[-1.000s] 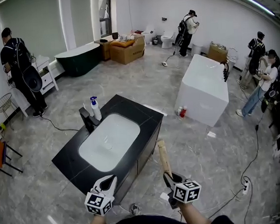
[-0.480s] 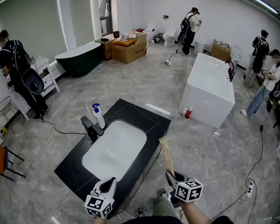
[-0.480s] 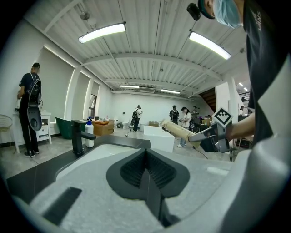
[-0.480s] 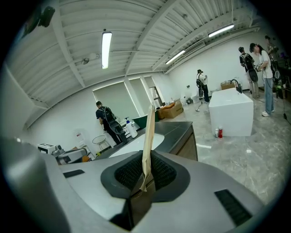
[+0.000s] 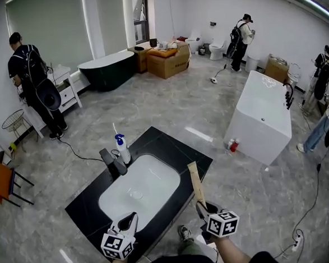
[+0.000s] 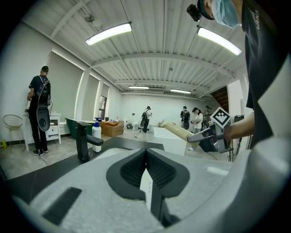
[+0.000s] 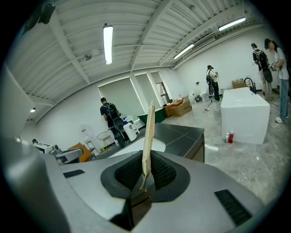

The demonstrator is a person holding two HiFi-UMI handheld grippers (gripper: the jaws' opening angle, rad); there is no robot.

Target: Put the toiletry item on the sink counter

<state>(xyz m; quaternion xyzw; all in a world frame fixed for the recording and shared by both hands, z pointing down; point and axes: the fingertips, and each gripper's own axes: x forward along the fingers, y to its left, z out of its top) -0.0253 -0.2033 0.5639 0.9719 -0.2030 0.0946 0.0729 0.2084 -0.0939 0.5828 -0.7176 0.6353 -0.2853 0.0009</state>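
The toiletry item is a flat tan tube. It stands upright out of my right gripper, which is shut on its lower end, over the front right edge of the black sink counter. In the right gripper view the tube rises between the pads of that gripper. My left gripper hangs over the counter's front edge near the white basin, jaws together with nothing held. Its view shows the tube off to the right.
A black faucet and a white bottle with a blue top stand at the basin's far side. A white bathtub is to the right, with small red bottles beside it. People, a dark tub and cardboard boxes are further back.
The view has shifted so the counter sits closer and more to the right. Both grippers keep their places low in the view, and the right one still holds the tube.
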